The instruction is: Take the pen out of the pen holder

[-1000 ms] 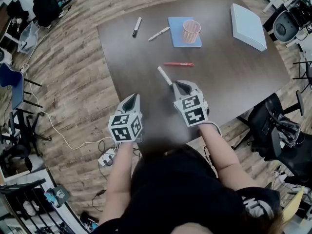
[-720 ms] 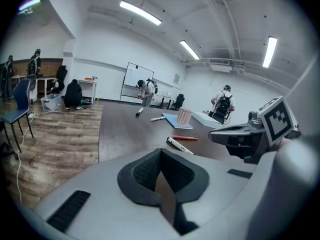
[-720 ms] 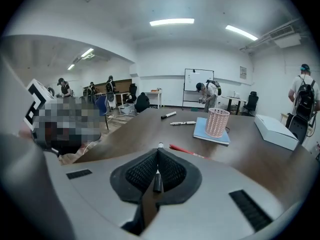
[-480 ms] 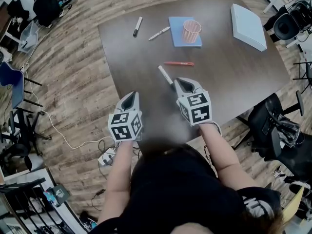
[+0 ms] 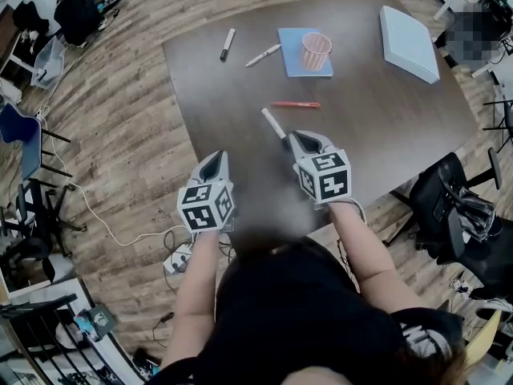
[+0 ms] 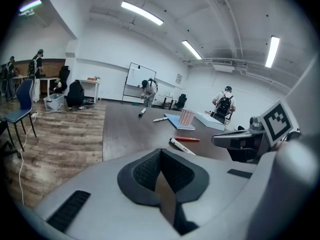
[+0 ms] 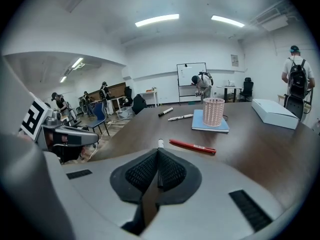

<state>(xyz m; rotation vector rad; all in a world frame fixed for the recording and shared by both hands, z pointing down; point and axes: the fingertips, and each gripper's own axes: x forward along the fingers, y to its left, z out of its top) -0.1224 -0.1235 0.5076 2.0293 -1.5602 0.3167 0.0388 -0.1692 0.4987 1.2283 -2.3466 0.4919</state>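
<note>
The pink mesh pen holder point(image 5: 315, 50) point(image 7: 214, 111) stands upright on a blue notebook point(image 5: 288, 61) at the far side of the dark table point(image 5: 385, 127); I see no pen in it. A white marker point(image 5: 272, 123) point(image 7: 160, 143) lies on the table, its near end right at the tips of my right gripper point(image 5: 293, 138) point(image 7: 158, 154), which is shut; whether they touch is unclear. A red pen point(image 5: 296, 104) point(image 7: 192, 146) lies just beyond. My left gripper point(image 5: 215, 160) point(image 6: 161, 154) hovers shut and empty at the table's near left edge.
A black marker point(image 5: 227, 43) and a white pen point(image 5: 262, 54) lie to the left of the notebook. A flat white box point(image 5: 409, 42) sits at the far right corner. Black office chairs point(image 5: 449, 203) stand to the right of the table, and a cable point(image 5: 104, 223) trails on the wooden floor.
My right gripper has rolled slightly about its own axis, its marker cube turning. The left gripper, the marker and the pens stay where they were.
</note>
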